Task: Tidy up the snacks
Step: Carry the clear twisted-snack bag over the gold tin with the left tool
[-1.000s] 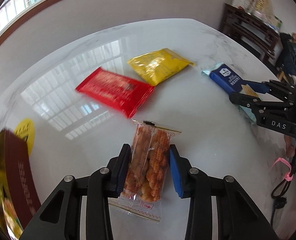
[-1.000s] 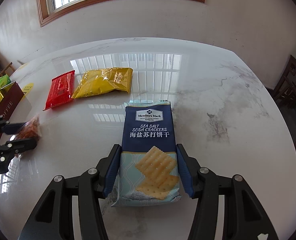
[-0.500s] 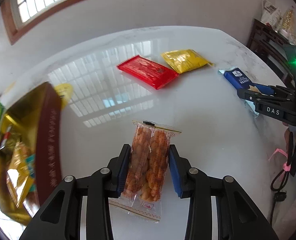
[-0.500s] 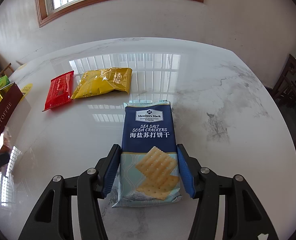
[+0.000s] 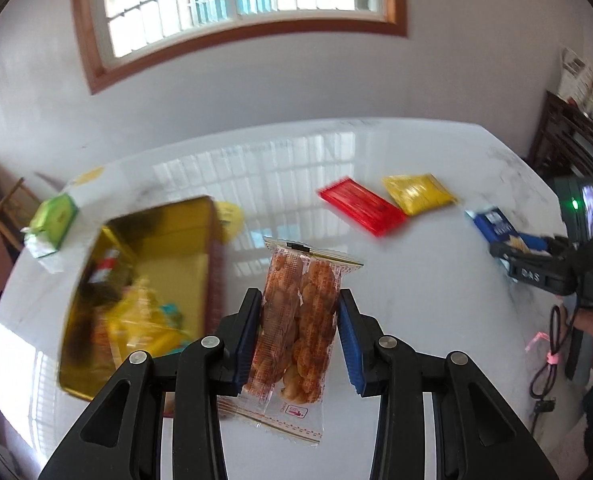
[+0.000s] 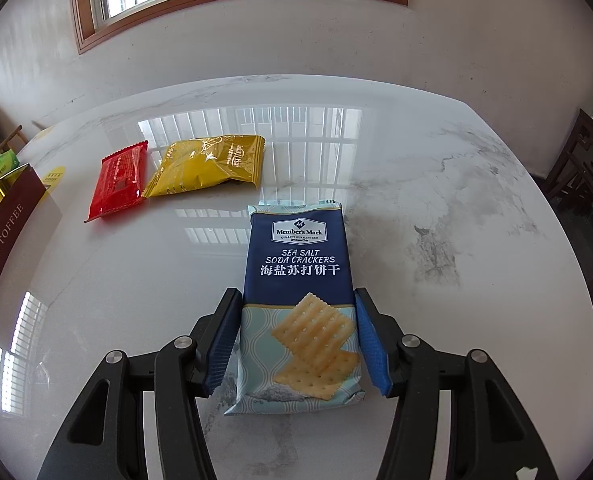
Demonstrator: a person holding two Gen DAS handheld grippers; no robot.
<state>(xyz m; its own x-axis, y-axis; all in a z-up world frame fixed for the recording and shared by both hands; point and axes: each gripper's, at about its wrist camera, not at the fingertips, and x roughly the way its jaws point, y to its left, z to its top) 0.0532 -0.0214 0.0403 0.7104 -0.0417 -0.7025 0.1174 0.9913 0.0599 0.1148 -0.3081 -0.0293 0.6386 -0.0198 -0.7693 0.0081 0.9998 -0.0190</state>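
My left gripper (image 5: 299,300) is shut on a clear packet of orange twisted snacks (image 5: 296,328) and holds it above the table, just right of an open gold tin (image 5: 144,280) with several snacks inside. My right gripper (image 6: 298,320) is shut on a blue soda cracker pack (image 6: 298,280) that rests on the white marble table (image 6: 436,200). The right gripper also shows in the left wrist view (image 5: 536,260) at the far right. A red packet (image 6: 118,178) and a yellow packet (image 6: 212,166) lie side by side further back.
The tin's brown side reads TOFFEE at the table's left edge (image 6: 0,240). A green tissue pack (image 5: 52,220) and a yellow sticker (image 6: 54,176) lie beyond the tin. Dark wooden furniture (image 6: 584,184) stands to the right. A wall with a window is behind.
My left gripper has swung left and lifted with the snack packet, bringing the gold tin into view beside it. The right gripper and cracker pack have stayed still.
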